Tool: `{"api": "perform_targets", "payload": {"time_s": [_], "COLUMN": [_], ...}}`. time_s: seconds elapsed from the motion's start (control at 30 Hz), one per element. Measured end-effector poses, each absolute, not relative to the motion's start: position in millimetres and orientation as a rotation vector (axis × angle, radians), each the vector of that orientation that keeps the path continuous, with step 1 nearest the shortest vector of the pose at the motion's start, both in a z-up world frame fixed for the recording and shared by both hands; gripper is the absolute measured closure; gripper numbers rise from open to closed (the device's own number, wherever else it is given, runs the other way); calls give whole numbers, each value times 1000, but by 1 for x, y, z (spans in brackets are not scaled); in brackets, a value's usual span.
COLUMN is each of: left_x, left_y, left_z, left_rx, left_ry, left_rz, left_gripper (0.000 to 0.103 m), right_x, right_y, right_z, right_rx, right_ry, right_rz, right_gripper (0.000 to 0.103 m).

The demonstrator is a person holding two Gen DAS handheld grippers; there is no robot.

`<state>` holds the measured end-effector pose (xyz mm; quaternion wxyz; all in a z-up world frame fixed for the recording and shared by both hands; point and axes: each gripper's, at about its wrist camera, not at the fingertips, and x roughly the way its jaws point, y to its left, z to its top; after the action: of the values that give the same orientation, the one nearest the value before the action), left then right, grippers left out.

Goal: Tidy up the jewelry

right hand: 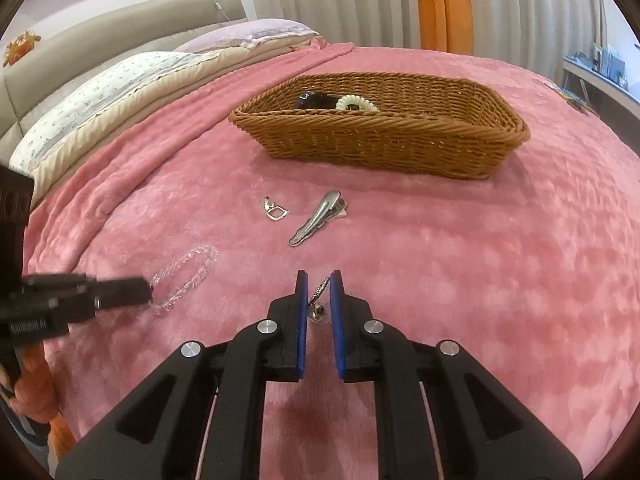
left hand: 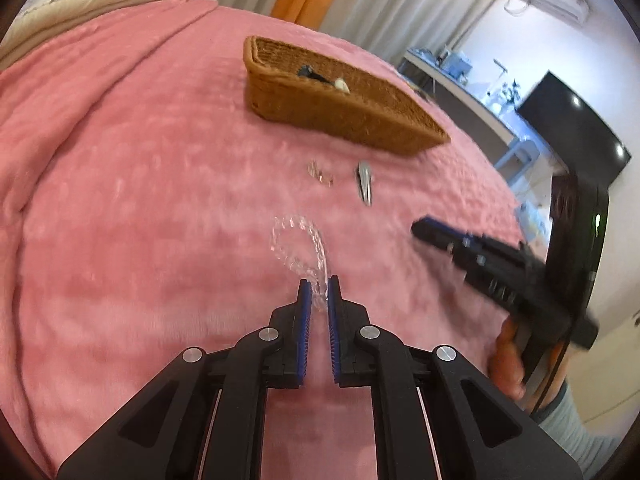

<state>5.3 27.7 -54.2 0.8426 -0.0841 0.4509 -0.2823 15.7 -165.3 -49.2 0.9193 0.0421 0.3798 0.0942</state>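
Left gripper (left hand: pixel 319 294) clamped on the near end of the clear bracelet (left hand: pixel 298 246), rest of the loop lying on the pink blanket (left hand: pixel 120 200). Right gripper (right hand: pixel 319 294) closed on a small earring (right hand: pixel 318 300), pads pinching it.

Doing it well, likely: lift both straight up so nothing snags in the plush, carry over the near rim of the wicker basket (right hand: pixel 380 140), release low inside.

Small metal charm (right hand: pixel 275 210) and silver hair clip (right hand: pixel 316 216) lie between grippers and basket.

Room: pillows, curtains, desk at right edge.
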Motion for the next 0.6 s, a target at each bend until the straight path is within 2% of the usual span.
{"api": "perform_targets", "payload": {"time_s": [0.13,0.17,0.27,0.47,0.6], "left_x": [1,1,4,17,19], "left_y": [31,33,34,5,-13], "left_z": [-57,-54,-46,-53,-56], "left_rx": [-160,-161,-162,-27,88], "left_ry": [965,955,926,962,952], "left_rz": [-549,-533,-501,-493,-433], "left_gripper": [92,88,46,41,44], "right_x": [12,12,11,12,10], "right_y": [-169,-169,-169,-171,-167], "right_z": [-51,-51,-52,-54,-53], "right_rx": [96,96,97,111,91], "right_ry": [790,792,795,803,798], "right_rz": [191,190,190,195,204], "right_gripper": [94,94,94,94,94]}}
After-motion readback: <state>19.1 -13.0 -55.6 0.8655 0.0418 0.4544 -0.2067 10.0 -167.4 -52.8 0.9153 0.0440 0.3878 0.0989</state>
